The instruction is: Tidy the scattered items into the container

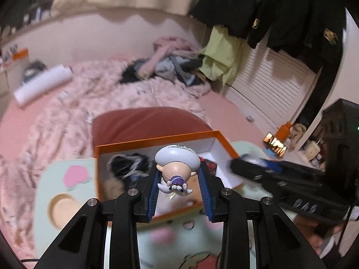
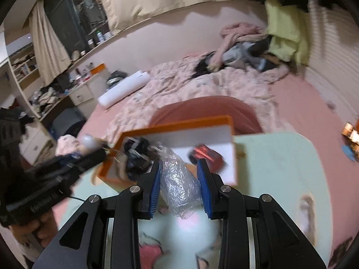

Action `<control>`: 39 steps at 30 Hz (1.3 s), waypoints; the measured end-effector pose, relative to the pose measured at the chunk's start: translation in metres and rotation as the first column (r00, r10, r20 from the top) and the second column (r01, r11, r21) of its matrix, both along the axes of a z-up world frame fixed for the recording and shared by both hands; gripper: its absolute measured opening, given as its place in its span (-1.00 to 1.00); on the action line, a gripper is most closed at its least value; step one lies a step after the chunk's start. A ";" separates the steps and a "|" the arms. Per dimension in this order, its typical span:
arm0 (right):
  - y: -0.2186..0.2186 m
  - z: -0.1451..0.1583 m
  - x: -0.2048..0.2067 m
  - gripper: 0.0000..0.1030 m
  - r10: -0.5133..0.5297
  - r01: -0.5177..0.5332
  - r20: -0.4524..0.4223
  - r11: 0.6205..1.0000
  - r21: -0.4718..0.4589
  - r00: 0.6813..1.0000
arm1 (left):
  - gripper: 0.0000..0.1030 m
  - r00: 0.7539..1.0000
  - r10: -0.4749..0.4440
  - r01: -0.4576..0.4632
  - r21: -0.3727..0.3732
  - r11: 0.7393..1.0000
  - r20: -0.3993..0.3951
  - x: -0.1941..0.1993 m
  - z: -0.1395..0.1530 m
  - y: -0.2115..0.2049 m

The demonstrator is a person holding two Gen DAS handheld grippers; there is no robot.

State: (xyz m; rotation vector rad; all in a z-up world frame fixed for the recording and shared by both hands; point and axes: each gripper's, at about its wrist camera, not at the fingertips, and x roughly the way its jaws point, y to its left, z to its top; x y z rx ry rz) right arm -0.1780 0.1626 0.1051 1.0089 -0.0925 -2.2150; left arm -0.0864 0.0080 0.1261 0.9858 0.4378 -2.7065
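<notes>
Blue ribbed pads of the left claw (image 1: 178, 170) are clamped on a small figurine (image 1: 177, 168), held head-away, its pale grey cap over the near part of the orange box (image 1: 157, 140). The right claw (image 2: 179, 168) grips a crumpled piece of bubble wrap (image 2: 179, 179) between its own blue pads, just short of the box's near wall. Both claws hang above a mint-green mat (image 2: 280, 168) with cartoon prints, on which the box sits. Inside the white-lined box lie a dark, fuzzy bundle (image 1: 129, 163) at the left and a red item (image 2: 207, 154) at the right. Beyond the box comes a rust-red cushion (image 1: 145, 121), then the pink bed (image 2: 303, 103) with its rumpled floral blanket (image 1: 112, 94), a white roll (image 2: 124, 88) and a heap of clothes (image 2: 242, 47) by the far wall.
</notes>
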 end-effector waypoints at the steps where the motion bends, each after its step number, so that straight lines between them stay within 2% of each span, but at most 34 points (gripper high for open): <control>1: -0.006 -0.002 -0.008 -0.36 0.015 -0.015 0.019 1.000 0.002 1.000 | -0.40 1.000 -0.003 0.003 0.005 1.000 0.018 -0.010 -0.004 -0.003; 3: -0.021 -0.008 -0.026 -0.36 0.032 -0.033 0.055 0.999 0.008 0.998 | -0.39 0.998 0.039 -0.039 -0.010 0.999 0.050 -0.027 -0.012 -0.014; 5: -0.029 -0.020 -0.042 -0.31 -0.014 0.013 0.074 1.000 0.020 0.997 | -0.34 0.996 0.069 -0.069 -0.011 0.998 0.062 -0.035 -0.021 -0.024; 8: -0.041 -0.044 -0.070 -0.27 -0.004 -0.003 0.189 0.999 0.035 0.982 | 0.11 0.996 0.085 -0.085 0.012 0.996 0.024 -0.032 -0.024 -0.032; 9: -0.041 -0.048 -0.077 -0.27 0.011 -0.015 0.224 1.000 0.015 0.975 | 0.36 0.996 0.090 -0.090 0.015 0.996 0.005 -0.028 -0.023 -0.034; 11: -0.038 -0.053 -0.081 -0.27 0.017 -0.012 0.252 1.000 -0.019 0.968 | 0.40 0.995 0.100 -0.100 -0.005 0.995 -0.018 -0.021 -0.021 -0.034; 13: -0.030 -0.050 -0.076 -0.27 -0.028 0.033 0.215 0.999 -0.019 0.976 | 0.41 0.994 0.108 -0.109 -0.030 0.994 -0.028 -0.012 -0.018 -0.033; 16: -0.019 -0.041 -0.059 -0.27 -0.064 0.068 0.127 0.997 -0.024 0.990 | 0.42 0.991 0.123 -0.124 -0.024 0.992 -0.049 0.003 -0.013 -0.033; 18: -0.008 -0.035 -0.044 -0.26 -0.052 0.059 0.085 0.994 -0.090 0.995 | 0.52 0.990 0.133 -0.134 -0.017 0.991 -0.045 0.013 -0.011 -0.030; 19: -0.004 -0.034 -0.037 -0.10 -0.044 0.052 0.067 0.990 -0.128 0.997 | 0.59 0.990 0.139 -0.140 -0.022 0.990 -0.038 0.017 -0.010 -0.027; 20: -0.001 -0.032 -0.032 0.18 -0.047 0.054 0.053 0.988 -0.145 0.997 | 0.61 0.989 0.146 -0.147 -0.035 0.988 -0.029 0.022 -0.011 -0.022; 21: 0.002 -0.029 -0.024 0.26 -0.069 0.074 0.034 0.987 -0.145 0.997 | 0.62 0.988 0.152 -0.153 -0.052 0.987 -0.021 0.027 -0.012 -0.017; 25: 0.006 -0.025 0.013 0.28 -0.116 0.113 -0.054 0.992 -0.061 0.992 | 0.70 0.990 0.141 -0.139 -0.102 0.985 0.007 0.047 -0.022 0.007; 29: 0.006 -0.035 0.042 0.28 -0.110 0.118 -0.107 0.990 0.079 0.988 | 0.71 0.986 0.160 -0.154 -0.094 0.984 0.054 0.061 -0.042 0.020; 32: 0.008 -0.051 0.054 0.28 -0.093 0.110 -0.102 0.978 0.175 0.990 | 0.71 0.982 0.170 -0.163 -0.092 0.982 0.081 0.068 -0.058 0.029; 39: 0.013 -0.075 0.056 0.28 -0.104 0.121 -0.077 0.959 0.258 0.992 | 0.71 0.962 0.214 -0.195 -0.122 0.973 0.171 0.068 -0.094 0.034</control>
